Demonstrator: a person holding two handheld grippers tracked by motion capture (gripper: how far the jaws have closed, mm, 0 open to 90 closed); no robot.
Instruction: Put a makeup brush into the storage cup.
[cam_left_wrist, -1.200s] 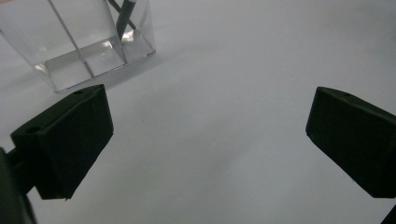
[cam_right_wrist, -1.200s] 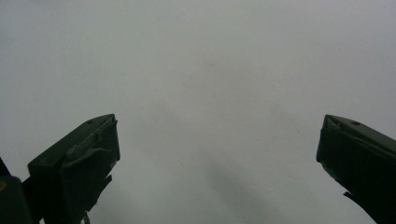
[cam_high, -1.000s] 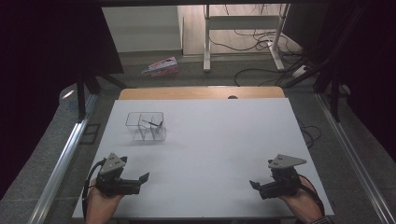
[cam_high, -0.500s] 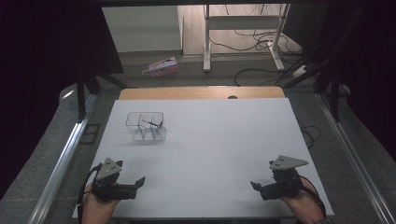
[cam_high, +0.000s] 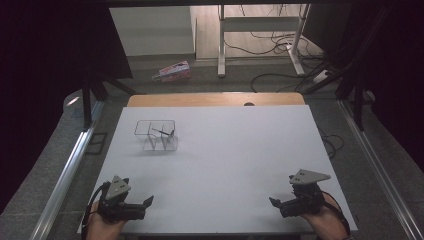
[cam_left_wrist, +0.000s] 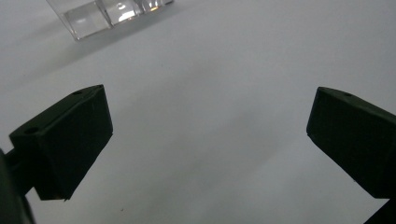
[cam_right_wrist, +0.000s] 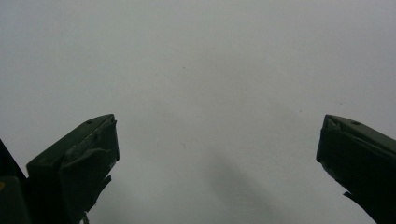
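A clear plastic box (cam_high: 155, 135) with inner dividers stands on the white table (cam_high: 225, 160) at the far left; a thin dark item lies inside it. My left gripper (cam_high: 146, 204) rests at the near left edge, jaws wide apart and empty. In the left gripper view the gripper (cam_left_wrist: 208, 112) is open over bare table, with the clear box (cam_left_wrist: 107, 11) ahead at the top left. My right gripper (cam_high: 276, 204) sits at the near right edge, also open. The right gripper view shows the gripper (cam_right_wrist: 217, 135) with nothing between its jaws, over plain white surface.
A wooden strip (cam_high: 215, 99) borders the table's far edge. Beyond it on the floor lie a pink package (cam_high: 172, 71), cables (cam_high: 280, 47) and a metal frame leg (cam_high: 220, 55). A metal rail (cam_high: 70, 170) runs along the left side.
My left gripper has drawn back a little toward the near edge. The right gripper has barely shifted. Both stay open and the box has not moved.
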